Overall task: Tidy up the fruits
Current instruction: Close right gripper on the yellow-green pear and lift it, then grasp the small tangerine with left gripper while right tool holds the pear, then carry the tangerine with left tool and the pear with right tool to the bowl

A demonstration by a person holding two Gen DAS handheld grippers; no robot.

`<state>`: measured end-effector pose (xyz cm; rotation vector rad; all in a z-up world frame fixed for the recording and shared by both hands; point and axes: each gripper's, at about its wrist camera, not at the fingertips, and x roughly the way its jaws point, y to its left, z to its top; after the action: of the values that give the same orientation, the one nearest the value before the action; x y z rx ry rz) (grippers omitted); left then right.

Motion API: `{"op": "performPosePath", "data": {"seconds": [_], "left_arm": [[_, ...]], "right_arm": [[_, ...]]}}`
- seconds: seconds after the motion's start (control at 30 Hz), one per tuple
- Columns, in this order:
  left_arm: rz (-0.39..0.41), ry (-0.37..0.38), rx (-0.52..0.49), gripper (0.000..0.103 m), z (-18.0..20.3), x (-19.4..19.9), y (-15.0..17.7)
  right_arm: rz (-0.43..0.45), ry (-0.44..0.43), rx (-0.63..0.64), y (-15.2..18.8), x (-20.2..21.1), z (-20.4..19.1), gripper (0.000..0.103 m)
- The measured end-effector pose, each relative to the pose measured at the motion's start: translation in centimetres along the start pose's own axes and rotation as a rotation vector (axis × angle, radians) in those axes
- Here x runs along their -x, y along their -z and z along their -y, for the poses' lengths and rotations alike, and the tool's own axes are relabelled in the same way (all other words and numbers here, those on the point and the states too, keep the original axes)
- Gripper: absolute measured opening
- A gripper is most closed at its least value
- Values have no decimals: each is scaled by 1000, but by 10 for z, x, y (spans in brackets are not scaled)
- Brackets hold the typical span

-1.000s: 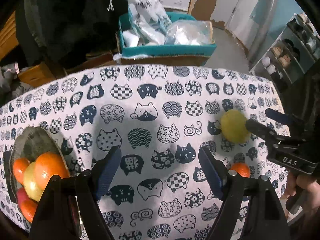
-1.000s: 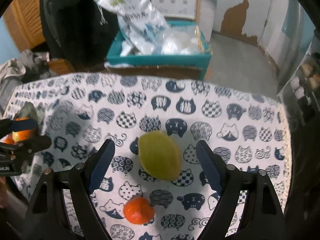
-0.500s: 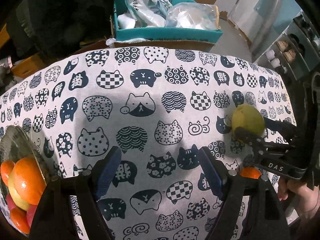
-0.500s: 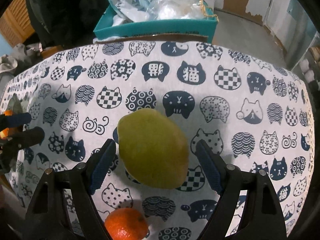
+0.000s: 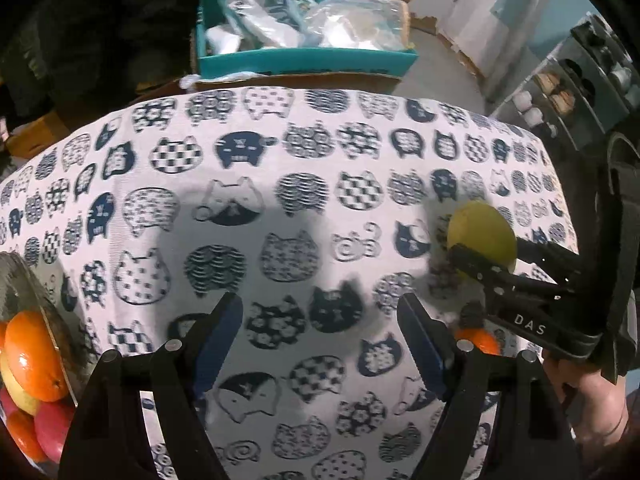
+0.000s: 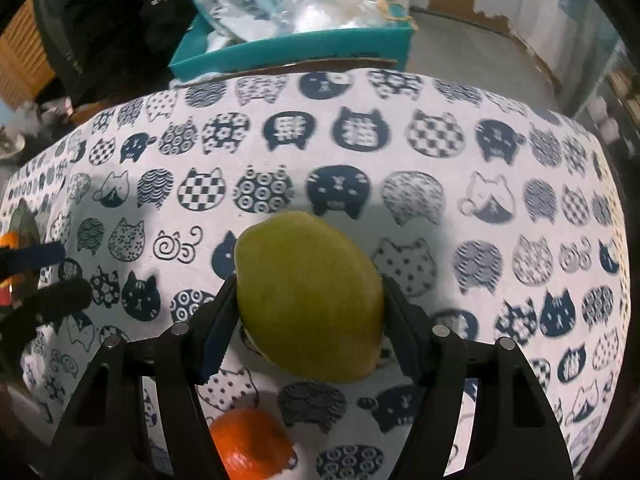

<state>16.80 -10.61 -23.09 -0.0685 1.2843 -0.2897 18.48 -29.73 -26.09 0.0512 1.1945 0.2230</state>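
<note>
Right gripper clamped on the yellow-green lemon, pads against both flanks, just above the cat-print tablecloth. Grasp step judged in hand; lift and carry toward the far-left fruit bowl called for next. Left gripper spread, empty. Small orange just behind.

A yellow-green lemon is sitting between the right gripper's two fingers, both pads touching its sides, its long axis tilting toward the far left. A small orange is lying on the cloth just below and left of that gripper. Off to the left gripper's near left, a bowl is holding piled fruit: an orange on top, a yellow fruit under it, a red one and another orange lower down.
</note>
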Motion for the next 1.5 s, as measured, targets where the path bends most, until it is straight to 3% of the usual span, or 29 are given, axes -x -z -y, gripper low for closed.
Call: {"op": "performPosePath", "data": {"seconds": [0.37, 0.8, 1.13, 1.33, 1.37, 1.5], "left_arm": [[-36, 109, -81, 81, 58, -5, 13], [-100, 119, -190, 81, 111, -26, 40], [-127, 74, -232, 80, 118, -46, 53], [-127, 77, -266, 57, 121, -51, 57], [-121, 89, -271, 48, 122, -51, 57], [-103, 80, -293, 47, 126, -49, 58]], "right_arm": [[48, 35, -119, 37, 44, 40, 69], [60, 49, -211, 75, 67, 79, 69], [62, 30, -245, 82, 68, 92, 69], [62, 19, -246, 81, 65, 92, 69], [61, 18, -245, 81, 65, 92, 69], [66, 19, -236, 80, 66, 90, 69]]}}
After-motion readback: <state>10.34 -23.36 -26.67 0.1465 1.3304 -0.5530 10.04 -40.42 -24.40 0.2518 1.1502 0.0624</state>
